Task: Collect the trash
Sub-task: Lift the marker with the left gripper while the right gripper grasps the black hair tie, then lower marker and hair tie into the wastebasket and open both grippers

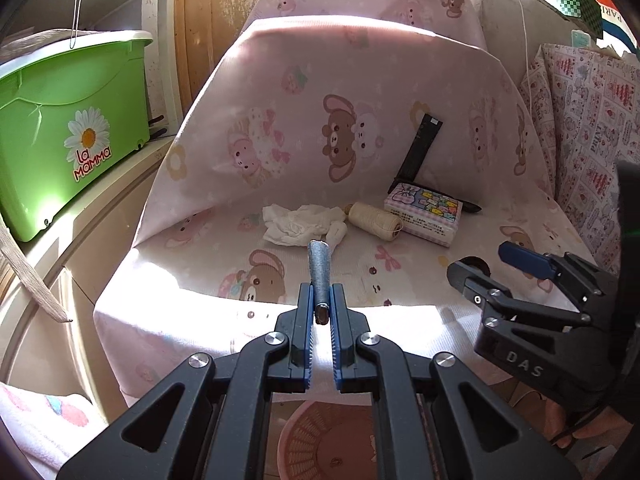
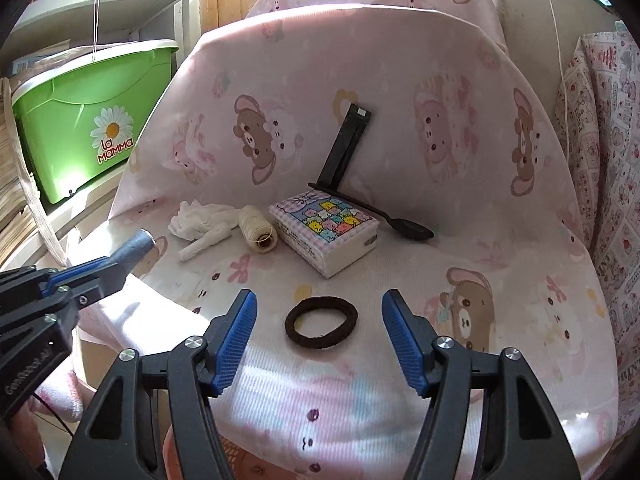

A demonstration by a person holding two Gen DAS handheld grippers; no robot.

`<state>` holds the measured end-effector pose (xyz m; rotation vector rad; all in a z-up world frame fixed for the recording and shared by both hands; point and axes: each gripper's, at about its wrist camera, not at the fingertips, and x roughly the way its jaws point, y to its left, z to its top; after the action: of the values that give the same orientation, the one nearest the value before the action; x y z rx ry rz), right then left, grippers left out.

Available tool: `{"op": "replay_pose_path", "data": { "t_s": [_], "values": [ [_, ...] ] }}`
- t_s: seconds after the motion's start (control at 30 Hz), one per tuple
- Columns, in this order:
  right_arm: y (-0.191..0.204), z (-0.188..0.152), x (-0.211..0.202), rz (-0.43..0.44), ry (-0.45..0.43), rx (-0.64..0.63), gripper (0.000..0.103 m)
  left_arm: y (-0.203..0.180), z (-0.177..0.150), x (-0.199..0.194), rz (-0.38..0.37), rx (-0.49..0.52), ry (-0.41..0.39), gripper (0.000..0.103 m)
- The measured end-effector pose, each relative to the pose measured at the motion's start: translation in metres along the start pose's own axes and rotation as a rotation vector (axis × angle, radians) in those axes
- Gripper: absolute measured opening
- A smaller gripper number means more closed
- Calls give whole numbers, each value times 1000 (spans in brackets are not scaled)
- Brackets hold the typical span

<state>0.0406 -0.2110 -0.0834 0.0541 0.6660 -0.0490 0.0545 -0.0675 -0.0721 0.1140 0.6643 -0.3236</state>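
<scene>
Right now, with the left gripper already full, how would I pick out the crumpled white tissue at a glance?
On the pink bear-print chair seat, look at the row along the backrest. The crumpled white tissue is leftmost, touching the cream spool of thread, left of the pastel checkered tissue pack. It alone is soft, shapeless, pure white.

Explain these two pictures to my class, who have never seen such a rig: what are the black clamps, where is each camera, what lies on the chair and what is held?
The clamps are two-finger grippers that a person holds, one per hand, each carrying a camera looking along its fingers. The left camera shows the left gripper shut on a grey paper roll. The right camera shows the right gripper open, with a dark hair tie lying between its fingers. On the pink chair cover lie a crumpled tissue, a spool of thread, a tissue pack, a black spoon and a black strip leaning on the backrest.
</scene>
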Motion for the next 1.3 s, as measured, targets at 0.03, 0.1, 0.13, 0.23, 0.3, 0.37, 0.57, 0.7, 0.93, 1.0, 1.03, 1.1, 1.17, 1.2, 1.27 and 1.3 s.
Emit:
{"op": "replay_pose_path", "data": {
  "t_s": [0.03, 0.1, 0.13, 0.23, 0.3, 0.37, 0.57, 0.7, 0.93, 1.0, 1.03, 1.1, 1.17, 1.2, 1.27, 1.3],
  "values": [
    [1, -1, 3, 0, 8, 2, 59, 1, 0, -1, 5, -3, 0, 7],
    [6, -4, 9, -39, 21, 4, 59, 5, 0, -1, 9, -14, 3, 7],
    [10, -6, 10, -56, 14, -4, 58, 6, 0, -1, 9, -22, 5, 7],
    [16, -8, 10, -64, -5, -28, 47, 9, 1, -4, 16, -28, -1, 7],
    [17, -6, 12, -64, 3, -21, 45, 10, 1, -4, 23, -28, -2, 7],
    [13, -5, 12, -59, 12, 13, 39, 11, 1, -4, 24, -35, 2, 7],
    [-9, -4, 6, -21, 43, 110, 10, 10, 2, -11, 16, -35, 6, 7],
    [-22, 0, -5, 84, 55, 224, 10, 10, 1, -18, 18, -27, 24, 7],
    [-13, 7, -34, 144, 32, 197, 10, 26, -4, -20, -62, -127, 106, 7],
    [-9, 7, -42, 156, 32, 189, 10, 29, -4, -25, -59, -131, 97, 7],
    [-6, 6, -45, 163, 33, 182, 10, 29, -3, -29, -58, -125, 84, 7],
    [-3, 6, -52, 175, 28, 170, 10, 30, -1, -38, -54, -118, 57, 7],
    [0, 6, -59, 186, 24, 157, 10, 31, 1, -44, -62, -118, 46, 7],
    [2, 6, -61, 192, 24, 150, 10, 32, 1, -46, -68, -119, 49, 7],
    [5, 6, -66, 205, 29, 142, 10, 33, 0, -46, -76, -120, 70, 7],
    [7, 5, -67, 214, 36, 141, 10, 33, -2, -45, -78, -122, 85, 7]
  ]
}}
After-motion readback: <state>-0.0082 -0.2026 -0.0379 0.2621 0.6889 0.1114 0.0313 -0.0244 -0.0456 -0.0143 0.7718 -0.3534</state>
